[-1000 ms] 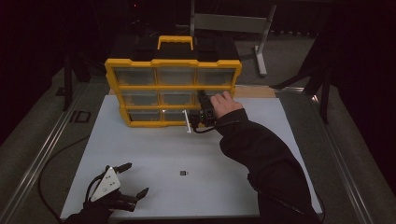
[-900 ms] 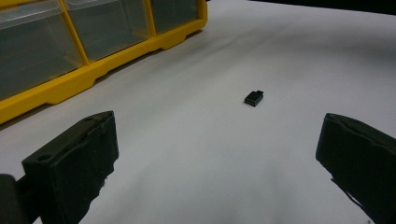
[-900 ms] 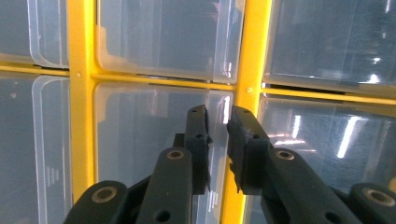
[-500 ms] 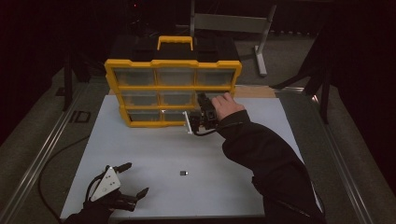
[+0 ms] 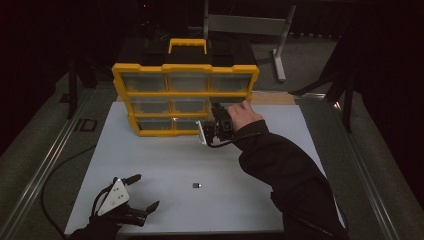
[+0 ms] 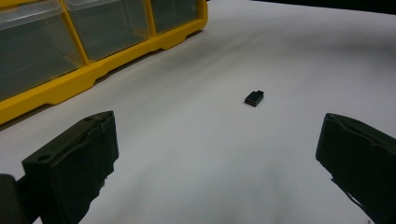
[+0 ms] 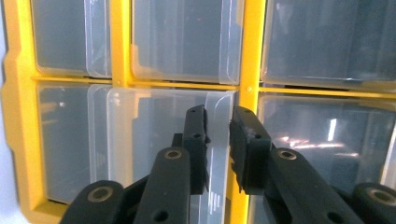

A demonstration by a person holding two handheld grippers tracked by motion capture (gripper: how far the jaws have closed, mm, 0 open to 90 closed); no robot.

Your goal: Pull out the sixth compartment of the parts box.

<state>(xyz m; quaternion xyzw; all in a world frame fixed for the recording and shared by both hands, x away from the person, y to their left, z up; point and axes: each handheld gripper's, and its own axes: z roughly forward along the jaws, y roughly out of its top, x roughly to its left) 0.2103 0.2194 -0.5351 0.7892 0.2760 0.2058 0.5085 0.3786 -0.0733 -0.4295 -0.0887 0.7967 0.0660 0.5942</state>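
Small black part (image 5: 196,185) lies on the white surface (image 5: 165,160), ahead of the left tool (image 5: 131,206), jaws wide apart. At the yellow organizer (image 5: 185,95), the right tool (image 7: 218,135) pinches a clear drawer's tab (image 7: 219,116), grip just easing; next, likely a straight pull.

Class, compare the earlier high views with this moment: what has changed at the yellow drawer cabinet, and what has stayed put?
The right gripper, at a clear drawer's pull tab on the yellow drawer cabinet, barely shifted; its jaws have just been opening slightly, the tab between them. The left gripper and small black part stayed put.
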